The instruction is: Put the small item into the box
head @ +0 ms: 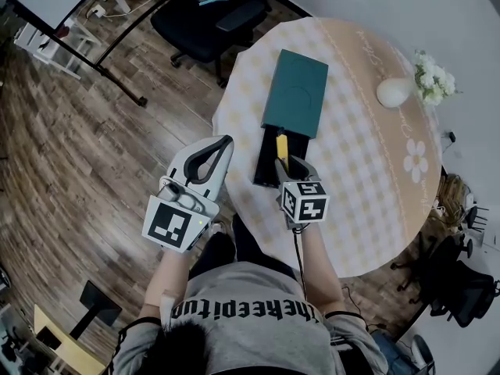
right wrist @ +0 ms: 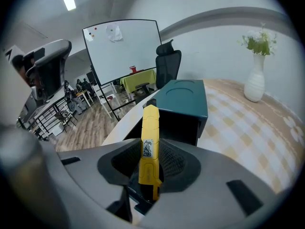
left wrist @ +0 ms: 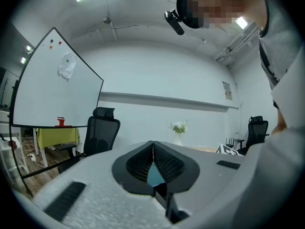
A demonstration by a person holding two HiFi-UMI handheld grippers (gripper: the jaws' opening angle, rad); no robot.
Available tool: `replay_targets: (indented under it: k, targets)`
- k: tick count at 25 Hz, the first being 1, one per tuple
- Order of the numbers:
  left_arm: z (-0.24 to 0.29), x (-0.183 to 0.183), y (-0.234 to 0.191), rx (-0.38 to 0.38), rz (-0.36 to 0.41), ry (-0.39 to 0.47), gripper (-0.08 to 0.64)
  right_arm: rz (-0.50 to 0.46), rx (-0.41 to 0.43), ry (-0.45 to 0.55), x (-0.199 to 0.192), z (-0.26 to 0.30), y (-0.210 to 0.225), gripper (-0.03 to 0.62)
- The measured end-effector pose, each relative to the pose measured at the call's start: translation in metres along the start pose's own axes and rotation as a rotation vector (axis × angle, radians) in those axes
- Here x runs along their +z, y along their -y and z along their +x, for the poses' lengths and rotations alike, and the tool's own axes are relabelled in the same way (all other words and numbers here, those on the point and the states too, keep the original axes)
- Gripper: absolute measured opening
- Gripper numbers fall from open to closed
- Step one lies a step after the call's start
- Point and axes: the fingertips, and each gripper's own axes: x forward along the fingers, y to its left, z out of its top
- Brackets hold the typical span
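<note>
My right gripper (right wrist: 150, 149) is shut on a long yellow item (right wrist: 149, 142) with a small label; its tip points toward the open black box (right wrist: 183, 128). From the head view the yellow item (head: 281, 148) hangs over the near end of the box (head: 266, 166). The box's dark green lid (head: 295, 92) lies slid back over the far end. My left gripper (head: 225, 141) stays off the table's left edge, above the floor, its jaws closed together and empty (left wrist: 152, 149).
The round table (head: 367, 170) has a checked yellow cloth. A white vase with flowers (head: 406, 84) stands at its far right. A black office chair (head: 207, 18) sits beyond the table; a whiteboard (right wrist: 121, 49) stands further off.
</note>
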Motion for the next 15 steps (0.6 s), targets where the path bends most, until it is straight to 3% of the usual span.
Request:
replay_targets:
  k: [5,15]
  targets:
    - [-0.001,-0.004,-0.002,0.018,-0.043,-0.038,0.015,-0.017,-0.01,-0.073,-0.006,0.006,0.0,0.118]
    - [-0.007,-0.006,-0.006,0.038,-0.03,-0.025,0.016,-0.049,-0.05,-0.206,-0.017,0.017,0.002,0.118]
